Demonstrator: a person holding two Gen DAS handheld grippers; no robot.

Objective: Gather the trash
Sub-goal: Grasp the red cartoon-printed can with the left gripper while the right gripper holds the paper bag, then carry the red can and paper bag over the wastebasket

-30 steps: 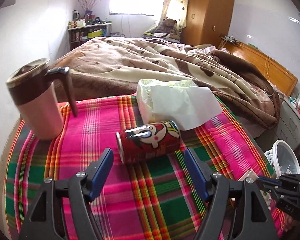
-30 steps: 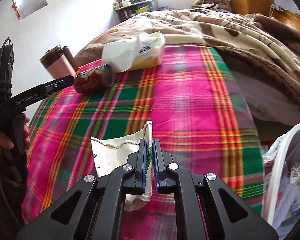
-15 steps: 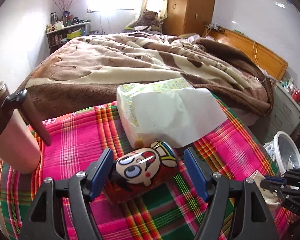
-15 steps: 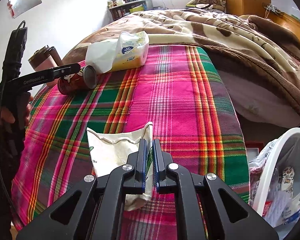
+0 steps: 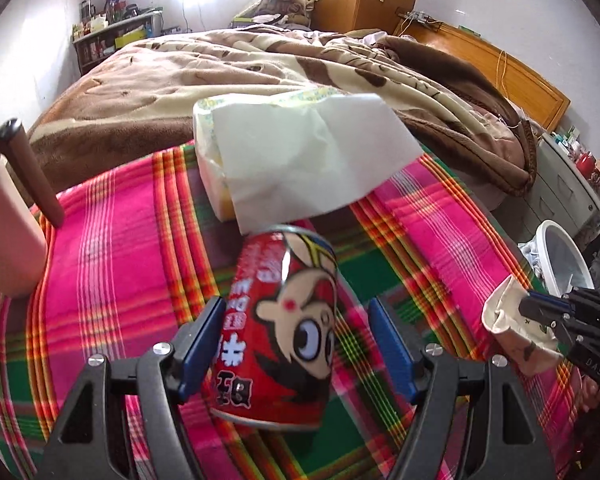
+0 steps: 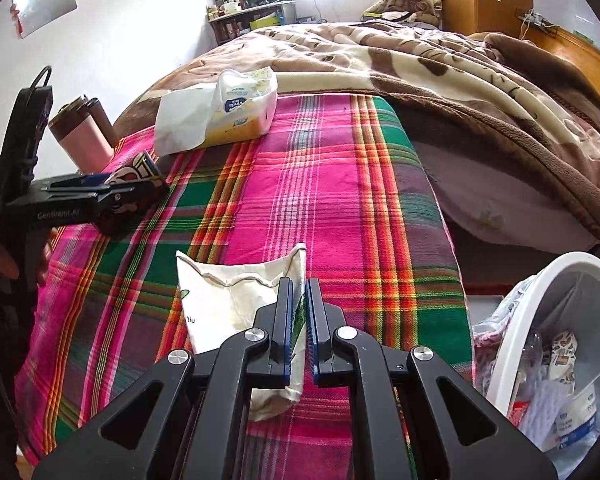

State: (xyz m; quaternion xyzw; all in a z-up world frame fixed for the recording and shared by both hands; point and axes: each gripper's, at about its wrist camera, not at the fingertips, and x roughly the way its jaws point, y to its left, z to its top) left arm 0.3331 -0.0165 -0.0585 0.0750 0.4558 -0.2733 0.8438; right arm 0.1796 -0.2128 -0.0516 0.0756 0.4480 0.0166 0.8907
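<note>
A red drink can with a cartoon face (image 5: pixel 282 320) lies on the plaid cloth between the open jaws of my left gripper (image 5: pixel 296 344); neither pad visibly presses it. In the right wrist view the can (image 6: pixel 134 188) is partly hidden behind the left gripper (image 6: pixel 100 192). My right gripper (image 6: pixel 299 320) is shut on the rim of a crushed white paper cup (image 6: pixel 232 304), held just above the cloth; the cup also shows in the left wrist view (image 5: pixel 512 332). A white bin (image 6: pixel 540 300) with trash inside stands to the right below the table edge.
A tissue pack (image 5: pixel 296 156) lies beyond the can. A pink mug with a brown lid (image 5: pixel 8 220) stands at the left. The bed with a brown blanket (image 5: pixel 260 68) lies behind the table. A cabinet (image 5: pixel 564 196) stands at the right.
My left gripper has moved forward so the can now lies between its jaws, and the can has turned endwise. My right gripper still holds the cup and has shifted slightly toward the bin.
</note>
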